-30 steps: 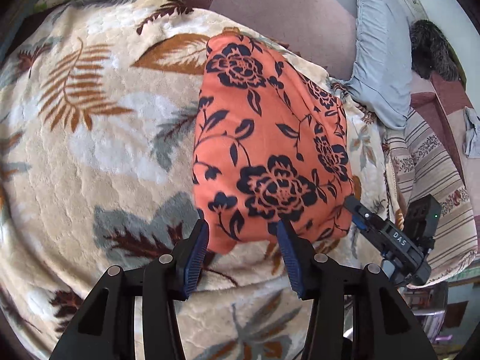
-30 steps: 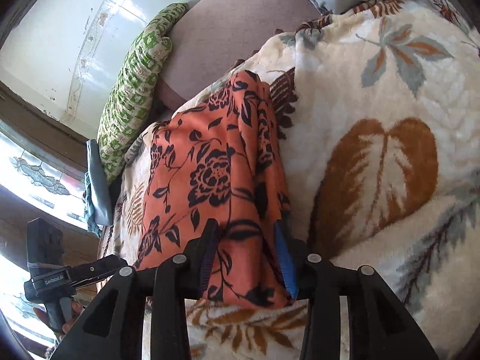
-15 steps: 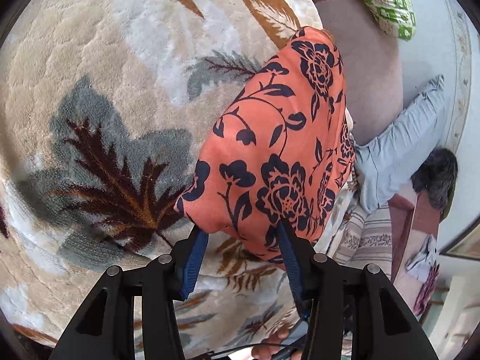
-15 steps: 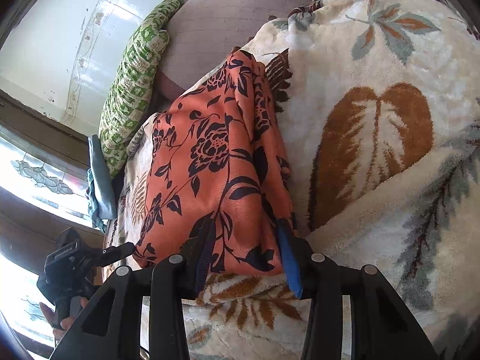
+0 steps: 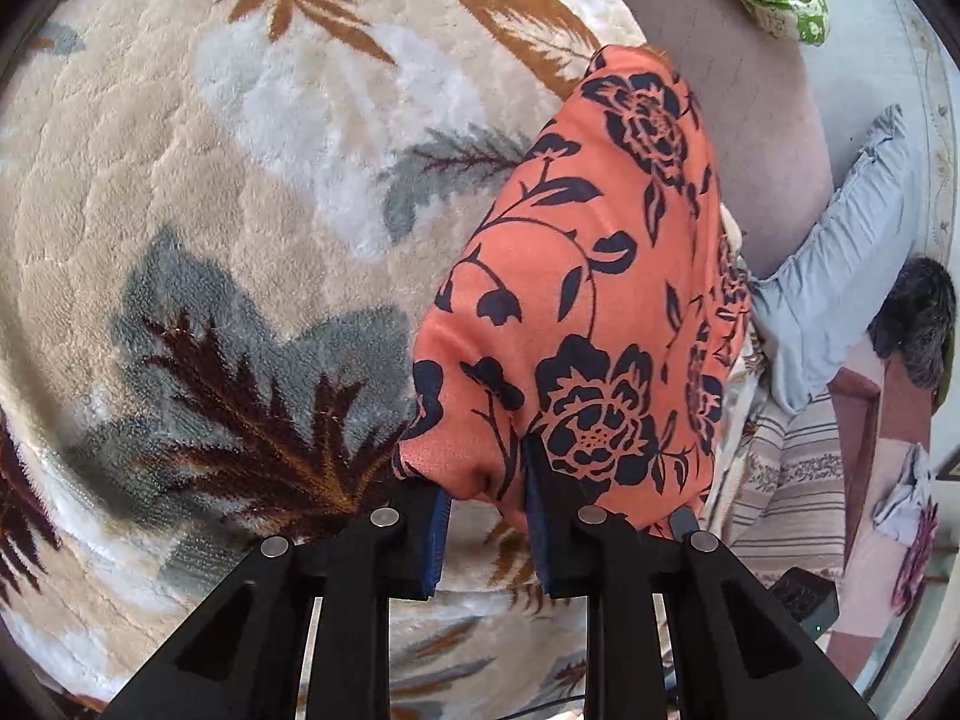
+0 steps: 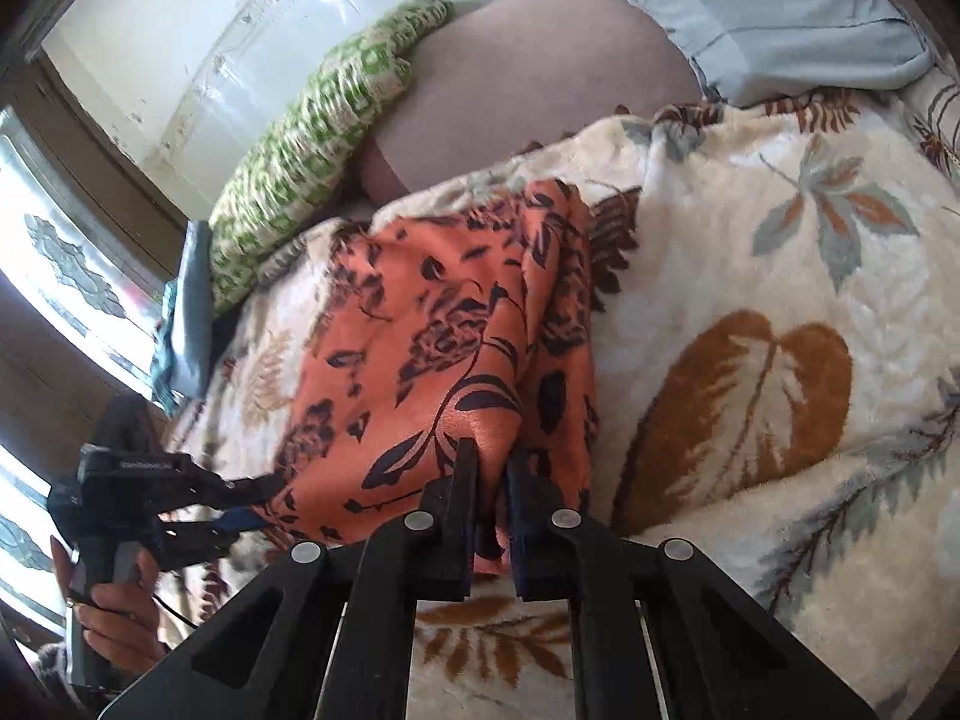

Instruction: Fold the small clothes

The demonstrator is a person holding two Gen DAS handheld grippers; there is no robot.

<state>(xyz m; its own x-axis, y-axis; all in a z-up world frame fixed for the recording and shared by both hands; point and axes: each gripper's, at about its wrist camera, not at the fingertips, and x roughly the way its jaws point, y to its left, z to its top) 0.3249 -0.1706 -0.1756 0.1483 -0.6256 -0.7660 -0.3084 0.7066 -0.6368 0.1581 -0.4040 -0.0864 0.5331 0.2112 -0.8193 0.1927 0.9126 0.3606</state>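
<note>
An orange garment with dark navy flowers [image 5: 588, 276] lies on a cream leaf-patterned blanket [image 5: 210, 180]. My left gripper [image 5: 483, 480] is closed on its near corner, with cloth bunched between the jaws. In the right wrist view the same garment [image 6: 432, 348] lies partly folded, and my right gripper [image 6: 492, 468] is shut on its near edge, jaws almost together. The left gripper [image 6: 240, 489], held in a hand, shows at the garment's left corner in that view.
A green patterned pillow [image 6: 312, 138] and a mauve cushion [image 6: 528, 78] lie at the blanket's far edge. A light blue pillow [image 5: 840, 276] and striped cloth [image 5: 792, 480] lie to the right. A window [image 6: 54, 276] is at the left.
Both grippers have closed from open onto the garment's near edge. The right gripper's view has shifted and the cloth near it has bunched up.
</note>
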